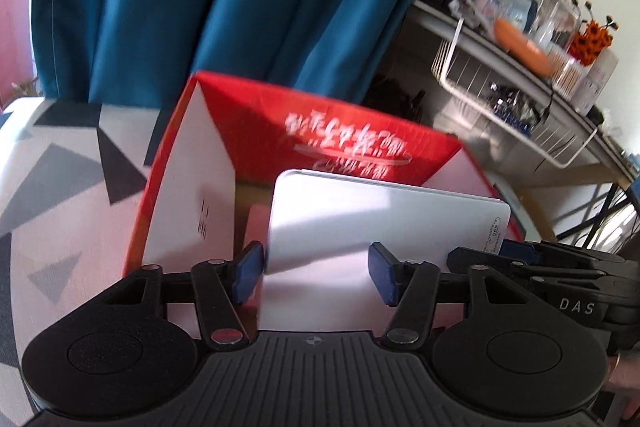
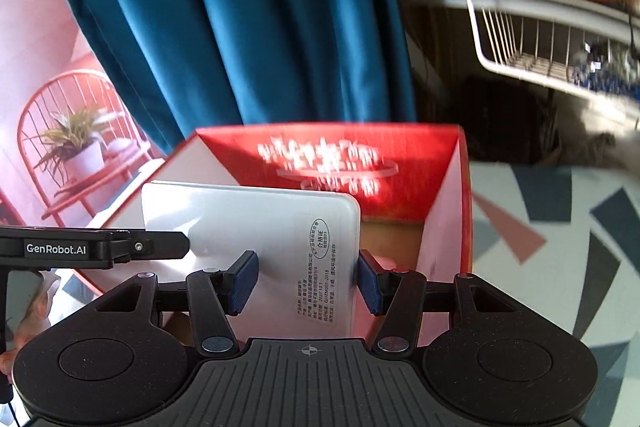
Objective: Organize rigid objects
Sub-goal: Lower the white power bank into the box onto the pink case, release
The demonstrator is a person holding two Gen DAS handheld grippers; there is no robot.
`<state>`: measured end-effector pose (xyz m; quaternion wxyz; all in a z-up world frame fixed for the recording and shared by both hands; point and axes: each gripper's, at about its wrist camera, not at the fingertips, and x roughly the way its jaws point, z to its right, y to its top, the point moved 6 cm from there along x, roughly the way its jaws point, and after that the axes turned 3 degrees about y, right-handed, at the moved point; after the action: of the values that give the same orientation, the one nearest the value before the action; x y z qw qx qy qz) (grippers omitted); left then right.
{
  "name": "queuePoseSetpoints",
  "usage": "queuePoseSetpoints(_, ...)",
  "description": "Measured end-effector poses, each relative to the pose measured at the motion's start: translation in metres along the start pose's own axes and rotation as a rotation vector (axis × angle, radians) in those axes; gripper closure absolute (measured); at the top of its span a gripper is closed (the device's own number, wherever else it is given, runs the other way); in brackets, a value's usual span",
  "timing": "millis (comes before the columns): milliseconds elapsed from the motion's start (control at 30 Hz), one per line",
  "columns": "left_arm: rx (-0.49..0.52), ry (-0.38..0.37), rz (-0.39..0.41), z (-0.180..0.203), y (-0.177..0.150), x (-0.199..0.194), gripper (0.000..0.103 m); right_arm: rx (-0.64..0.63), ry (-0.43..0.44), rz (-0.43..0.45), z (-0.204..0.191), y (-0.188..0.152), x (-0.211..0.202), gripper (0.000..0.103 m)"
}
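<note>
Gripping a flat white pack between them, both grippers hold it upright over the open red box. The right gripper pinches the pack's labelled end, blue pads pressed against both faces. The left gripper has its fingers around the other end; its left pad touches the edge, but whether the right one presses, I cannot tell. The box sits on a patterned cloth, before a teal curtain.
</note>
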<state>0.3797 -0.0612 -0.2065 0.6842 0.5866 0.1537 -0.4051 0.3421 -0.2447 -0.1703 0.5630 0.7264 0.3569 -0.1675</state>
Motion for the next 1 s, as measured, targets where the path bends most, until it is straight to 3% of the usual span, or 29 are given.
queuePoseSetpoints(433,0.079,0.072,-0.034,0.000,-0.013,0.014,0.049,-0.097,-0.070,-0.056,-0.010,-0.010,0.014,0.056)
queuePoseSetpoints(633,0.072,0.061,-0.025,-0.001,-0.012,0.012,0.049,-0.092,-0.072,-0.054,-0.010,-0.008,0.014,0.055)
queuePoseSetpoints(733,0.055,0.040,0.006,-0.002,-0.012,0.006,0.049,-0.057,-0.078,-0.005,-0.006,-0.005,0.006,0.043)
queuePoseSetpoints(900,0.072,0.028,0.054,0.002,-0.009,-0.011,0.043,-0.042,-0.104,0.053,-0.002,-0.001,-0.011,0.042)
queuePoseSetpoints(1000,0.102,0.031,0.097,0.005,-0.007,-0.025,0.037,-0.038,-0.120,0.092,-0.003,0.001,-0.023,0.034)
